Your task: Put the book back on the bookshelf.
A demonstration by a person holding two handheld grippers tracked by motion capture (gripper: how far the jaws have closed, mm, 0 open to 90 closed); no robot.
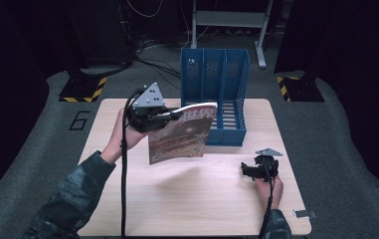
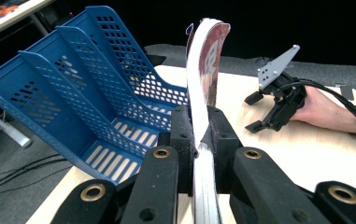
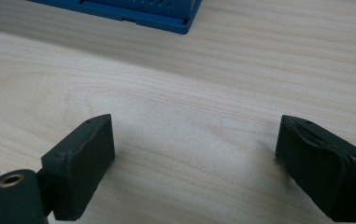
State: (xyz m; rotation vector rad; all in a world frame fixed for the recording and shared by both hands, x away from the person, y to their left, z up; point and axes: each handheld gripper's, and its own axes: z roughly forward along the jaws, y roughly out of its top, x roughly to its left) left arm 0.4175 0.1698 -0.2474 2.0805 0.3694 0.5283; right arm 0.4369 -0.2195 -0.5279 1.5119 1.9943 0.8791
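A magazine (image 1: 179, 133) with a reddish-brown cover hangs in the air above the wooden table (image 1: 192, 204), in front of a blue file rack (image 1: 214, 94). My left gripper (image 1: 169, 115) is shut on the magazine's top edge near the spine. In the left gripper view the magazine (image 2: 202, 93) stands edge-on between the two black jaws, my left gripper (image 2: 199, 135) clamping it, with the rack (image 2: 87, 102) to the left. My right gripper (image 1: 246, 172) rests low on the table at the right, open, with nothing between its jaws; it appears again in its own view as my right gripper (image 3: 194, 163).
The file rack has three slots and stands at the table's far edge, its base (image 3: 133, 11) just ahead of my right gripper. Black stands with yellow-striped feet (image 1: 83, 89) flank the table on the floor. Cables (image 1: 149, 59) lie behind the rack.
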